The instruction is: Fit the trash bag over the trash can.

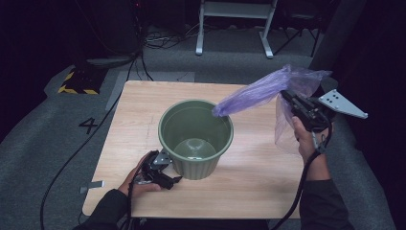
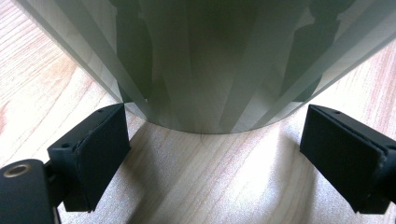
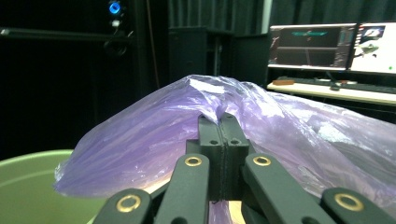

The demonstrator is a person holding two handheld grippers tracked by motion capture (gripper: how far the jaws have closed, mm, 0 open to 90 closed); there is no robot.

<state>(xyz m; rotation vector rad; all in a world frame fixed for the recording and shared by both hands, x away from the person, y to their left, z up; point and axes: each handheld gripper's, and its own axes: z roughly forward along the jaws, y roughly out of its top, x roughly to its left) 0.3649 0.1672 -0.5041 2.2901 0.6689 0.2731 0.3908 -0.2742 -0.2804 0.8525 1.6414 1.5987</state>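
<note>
The purple plastic bag (image 1: 268, 88) hangs in the air above the wooden table (image 1: 249, 167), at about two o'clock from the green bucket (image 1: 196, 139). One twisted end of it reaches over the bucket's rim, the looser part drapes down beside the person's right hand. The right gripper (image 1: 293, 101) holds it: in the right gripper view its jaws are pressed together with a fold of the bag (image 3: 187, 130) pinched between them.

The bucket stands upright near the middle of the table. At its seven o'clock the left gripper (image 1: 167, 179) lies low on the tabletop, and in the left gripper view its jaws stand wide apart on either side of the bucket's ribbed base (image 2: 205, 65), the pads (image 2: 100, 154) not touching it.
</note>
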